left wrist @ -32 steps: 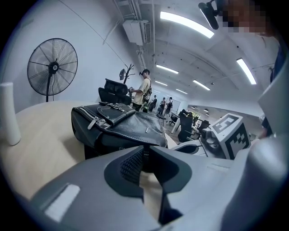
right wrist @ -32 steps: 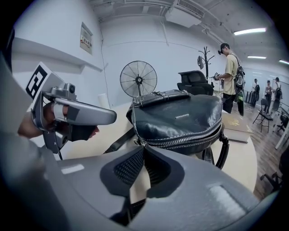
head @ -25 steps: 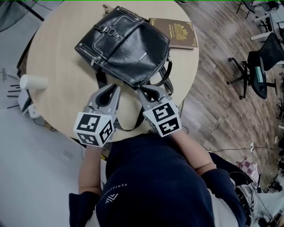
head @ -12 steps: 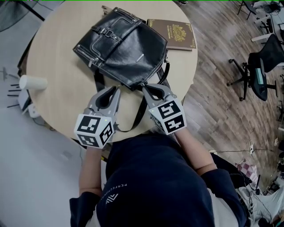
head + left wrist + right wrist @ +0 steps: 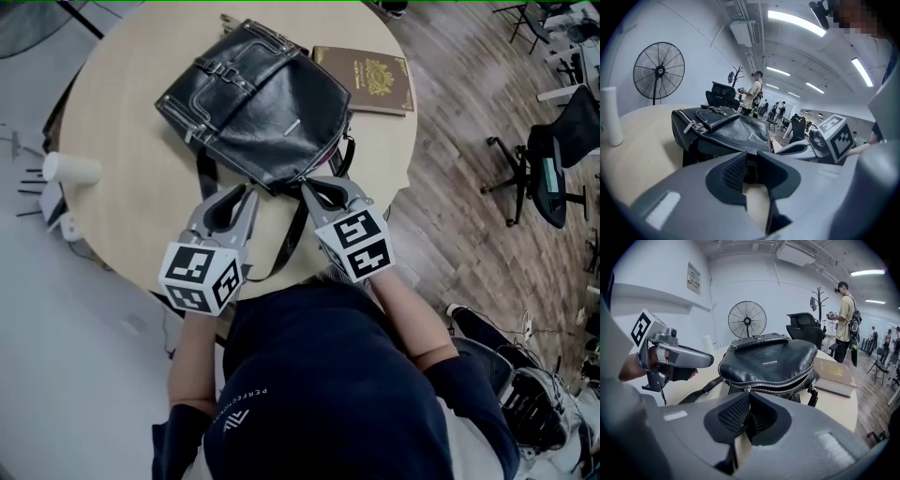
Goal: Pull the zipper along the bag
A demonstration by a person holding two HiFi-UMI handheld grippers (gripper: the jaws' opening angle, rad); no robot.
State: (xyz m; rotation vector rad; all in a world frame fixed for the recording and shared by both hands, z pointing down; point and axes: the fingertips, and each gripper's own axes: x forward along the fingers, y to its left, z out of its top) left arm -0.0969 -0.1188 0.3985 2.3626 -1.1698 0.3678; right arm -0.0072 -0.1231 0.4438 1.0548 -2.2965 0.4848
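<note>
**Right claw nips the zipper pull, left claw spreads wide**

We start with the round wooden desk (image 5: pixel 122 112). Across its middle lies the black leather bag (image 5: pixel 258 103), buckled flap facing up. Just beside it on the far right lies a brown book (image 5: pixel 370 80) with a gold crest, flat on the desk.

Now to the bag's near edge, where both claws are working. The left claw (image 5: pixel 232 193) sits at the near-left corner. Its jaws have just been opening and now stand spread, pads pressing on nothing, with the bag's dark edge showing in the gap at their tips. The right claw (image 5: pixel 317 186) is pressed together, pinching the zipper pull (image 5: pixel 746 391), a thin dark tab right under the silver slider.

Only the right gripper view shows the zipper (image 5: pixel 783 383). Its two silver rows gape apart to the right of the slider, and the inside is too dark to tell what it holds. From the head view that edge hides under the bag's bulge.

The strap (image 5: pixel 286 246) loops off the desk's near rim between the two claws. At the left rim is a white cylinder (image 5: pixel 70 169), which the left gripper view shows standing upright.
</note>
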